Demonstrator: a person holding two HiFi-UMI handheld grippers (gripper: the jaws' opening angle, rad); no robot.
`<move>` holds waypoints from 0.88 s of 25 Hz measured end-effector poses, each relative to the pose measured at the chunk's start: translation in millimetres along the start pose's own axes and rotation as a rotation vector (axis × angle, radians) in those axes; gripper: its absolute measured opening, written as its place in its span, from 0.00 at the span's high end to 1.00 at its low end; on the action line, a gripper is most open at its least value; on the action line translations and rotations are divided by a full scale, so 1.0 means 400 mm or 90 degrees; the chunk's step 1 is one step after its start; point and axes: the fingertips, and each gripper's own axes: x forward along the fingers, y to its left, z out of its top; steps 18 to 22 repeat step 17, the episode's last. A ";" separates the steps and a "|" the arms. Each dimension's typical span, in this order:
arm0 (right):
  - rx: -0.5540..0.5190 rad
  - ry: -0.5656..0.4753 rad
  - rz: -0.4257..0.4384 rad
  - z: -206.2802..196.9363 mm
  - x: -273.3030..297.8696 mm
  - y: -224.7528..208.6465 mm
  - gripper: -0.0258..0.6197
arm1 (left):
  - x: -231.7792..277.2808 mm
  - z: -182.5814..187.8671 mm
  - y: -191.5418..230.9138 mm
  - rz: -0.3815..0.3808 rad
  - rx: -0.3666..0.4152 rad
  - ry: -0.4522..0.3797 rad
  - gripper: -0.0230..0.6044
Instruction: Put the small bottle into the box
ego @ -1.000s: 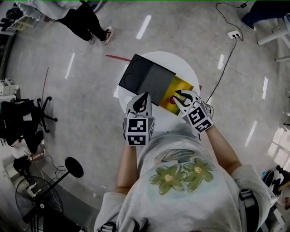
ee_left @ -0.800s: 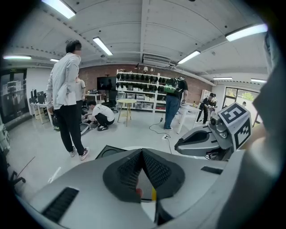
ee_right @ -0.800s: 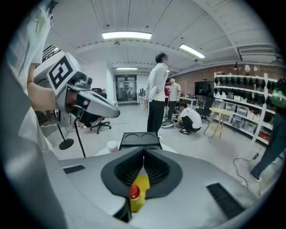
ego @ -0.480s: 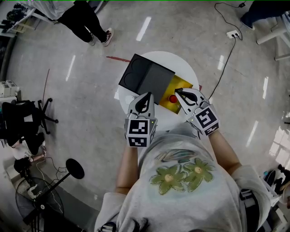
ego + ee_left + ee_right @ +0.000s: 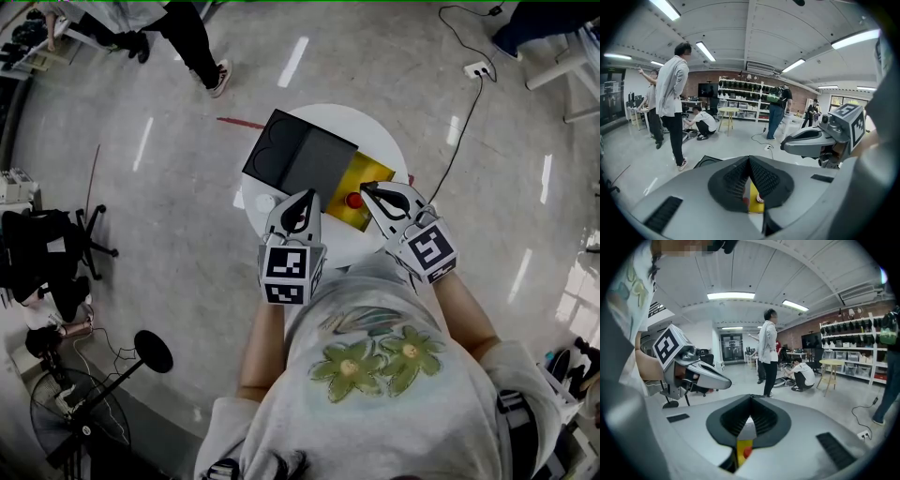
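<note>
My left tongs [image 5: 301, 195] and right tongs [image 5: 365, 188] are both pressed together, empty, held just short of the box [image 5: 300, 159] — sensibly, I judge, since the small bottle [image 5: 353, 200] sits in its yellow tray [image 5: 377, 172].

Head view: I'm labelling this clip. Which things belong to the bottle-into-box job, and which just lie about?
Job: small red-topped bottle; black box with yellow inside; round white table.
Lying about: black office chair; black floor fan; white power strip.

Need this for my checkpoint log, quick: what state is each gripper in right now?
Left gripper: closed, holding nothing.
Right gripper: closed, holding nothing.
</note>
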 end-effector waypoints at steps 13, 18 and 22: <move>-0.008 -0.004 0.012 0.008 -0.028 0.026 0.96 | -0.023 -0.009 -0.025 -0.002 -0.012 -0.012 0.96; -0.007 -0.004 0.017 0.007 -0.029 0.035 0.96 | -0.028 -0.012 -0.029 -0.002 -0.014 -0.013 0.96; -0.007 -0.004 0.017 0.007 -0.029 0.035 0.96 | -0.028 -0.012 -0.029 -0.002 -0.014 -0.013 0.96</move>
